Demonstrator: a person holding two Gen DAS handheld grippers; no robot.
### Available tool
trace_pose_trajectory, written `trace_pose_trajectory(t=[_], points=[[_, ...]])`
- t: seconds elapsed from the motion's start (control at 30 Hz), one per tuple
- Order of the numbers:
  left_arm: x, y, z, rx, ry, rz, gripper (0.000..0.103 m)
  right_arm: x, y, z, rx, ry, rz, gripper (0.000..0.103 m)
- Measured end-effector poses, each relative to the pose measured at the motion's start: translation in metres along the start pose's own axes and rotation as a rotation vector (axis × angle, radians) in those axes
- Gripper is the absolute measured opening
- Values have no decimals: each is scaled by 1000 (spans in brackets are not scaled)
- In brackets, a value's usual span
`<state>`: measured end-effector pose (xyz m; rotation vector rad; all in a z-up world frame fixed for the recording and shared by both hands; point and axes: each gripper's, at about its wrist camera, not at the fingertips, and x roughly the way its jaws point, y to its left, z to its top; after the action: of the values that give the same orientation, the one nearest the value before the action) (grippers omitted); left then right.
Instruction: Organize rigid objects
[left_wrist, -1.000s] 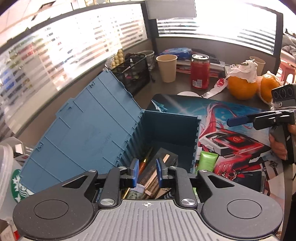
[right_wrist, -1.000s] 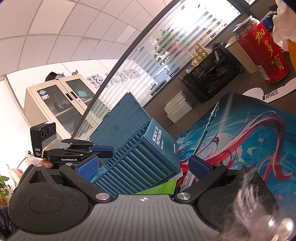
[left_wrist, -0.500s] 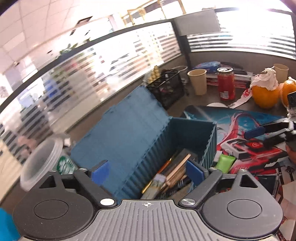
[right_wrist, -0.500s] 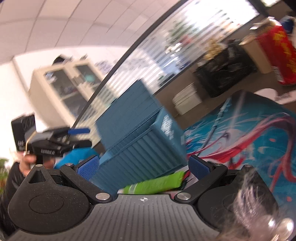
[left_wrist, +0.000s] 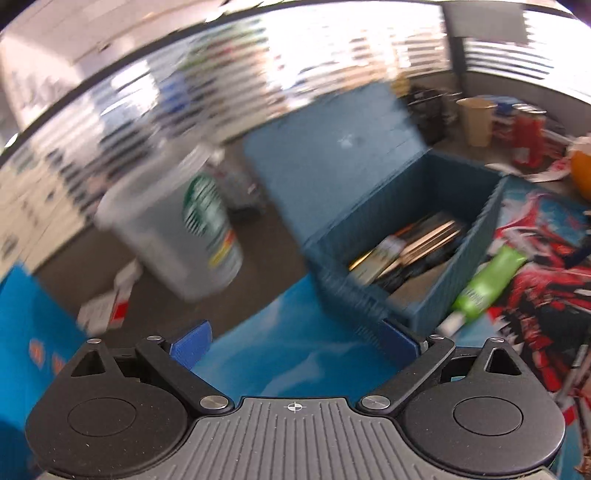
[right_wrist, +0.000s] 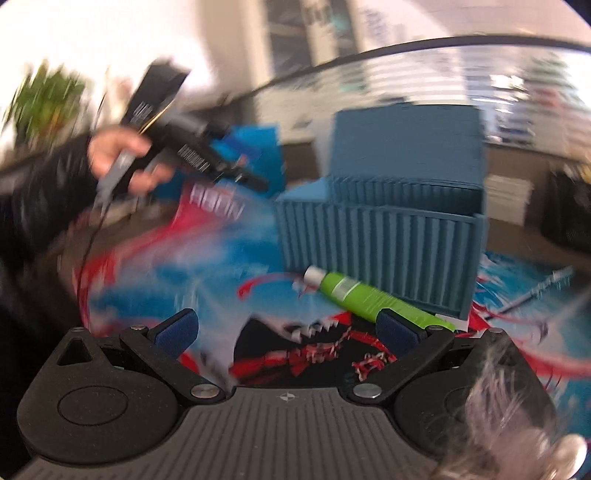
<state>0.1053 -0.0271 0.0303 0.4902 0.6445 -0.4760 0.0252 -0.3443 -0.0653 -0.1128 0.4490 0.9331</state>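
Note:
A blue ribbed box (left_wrist: 436, 192) stands on the printed mat with its lid (left_wrist: 332, 147) tipped back; pens and flat sticks lie inside. A green tube (left_wrist: 487, 280) rests on the mat against the box's outer wall. My left gripper (left_wrist: 295, 339) hangs short of the box's near corner, jaws wide and still opening, nothing between them. In the right wrist view the box (right_wrist: 380, 243) is side-on, and the green tube (right_wrist: 369, 299) lies before it, its tail by my right fingertip. My right gripper (right_wrist: 288, 332) is open and empty. A hand holds the left gripper (right_wrist: 247, 177) at upper left.
A clear plastic cup with a green logo (left_wrist: 177, 229) stands left of the box. A paper cup (left_wrist: 476, 122), a red can (left_wrist: 528, 140), an orange (left_wrist: 581, 173) and a black mesh holder (left_wrist: 432, 107) line the back. A pen (right_wrist: 546, 284) lies on the mat. Both views are blurred.
My left gripper's jaws went from nearly shut above the box's contents to wide open, and it drew back and left of the box. My right gripper rolled level and now faces the tube.

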Motion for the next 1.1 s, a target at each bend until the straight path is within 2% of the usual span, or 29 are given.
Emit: trace_pose_trajectory(t=[0.1, 0.2, 0.3, 0.4, 0.47, 0.6, 0.73, 0.9, 1.1], points=[[10, 15, -22, -138, 46, -6, 99, 6, 8, 3, -103, 103, 14, 103], [16, 29, -42, -256, 80, -40, 99, 11, 13, 4, -141, 158, 46, 103], [18, 39, -58, -314, 88, -22, 99, 13, 20, 6, -187, 196, 71, 101], [18, 45, -69, -341, 99, 25, 99, 16, 23, 7, -201, 227, 96, 96], [20, 47, -76, -353, 108, 47, 99, 21, 23, 9, -191, 253, 106, 81], [22, 45, -84, -366, 126, 81, 99, 23, 20, 6, -178, 304, 108, 75], [21, 41, -92, -379, 134, 125, 99, 26, 17, 3, -165, 357, 140, 59], [23, 40, -100, -419, 136, 130, 99, 31, 11, 6, -143, 383, 136, 57], [26, 42, -109, -472, 149, 122, 99, 33, 17, 7, -212, 408, 118, 56]])
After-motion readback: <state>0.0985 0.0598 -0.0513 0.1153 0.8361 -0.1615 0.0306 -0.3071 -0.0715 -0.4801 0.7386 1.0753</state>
